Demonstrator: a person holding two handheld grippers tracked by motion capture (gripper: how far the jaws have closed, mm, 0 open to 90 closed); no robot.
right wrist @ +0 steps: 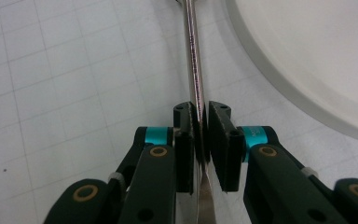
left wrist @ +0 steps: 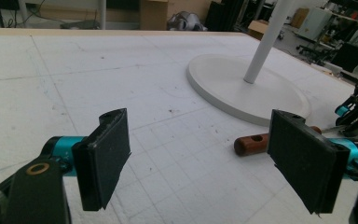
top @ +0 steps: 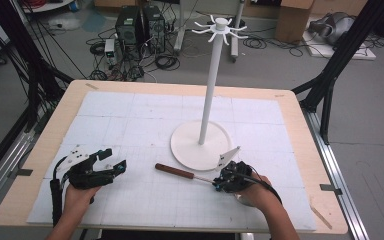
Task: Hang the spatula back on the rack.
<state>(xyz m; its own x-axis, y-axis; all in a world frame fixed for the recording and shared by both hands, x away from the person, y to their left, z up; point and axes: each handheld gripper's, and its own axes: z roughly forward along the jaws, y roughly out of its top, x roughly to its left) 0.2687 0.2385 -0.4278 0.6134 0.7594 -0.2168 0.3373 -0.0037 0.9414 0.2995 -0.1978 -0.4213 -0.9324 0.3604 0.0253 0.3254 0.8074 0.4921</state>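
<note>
A utensil with a brown wooden handle (top: 174, 171) and a thin metal shaft (right wrist: 193, 56) lies on the white gridded mat, just in front of the stand's base. My right gripper (top: 216, 185) is shut on the metal shaft, near where it flattens out; in the right gripper view (right wrist: 202, 114) both pads press on it. My left gripper (top: 114, 159) rests low at the mat's left with its jaws open and nothing between them (left wrist: 198, 154). Past it in the left gripper view, the handle's end (left wrist: 251, 143) points toward it, with the right gripper (left wrist: 354, 116) beyond.
A tall white stand with a round base (top: 185, 147) and a pole (top: 207, 95) topped by hook arms rises mid-table; its base (right wrist: 317, 60) lies close beside the shaft. The mat sits on a wooden tabletop (top: 60, 120). Black frame legs and cables are on the floor around.
</note>
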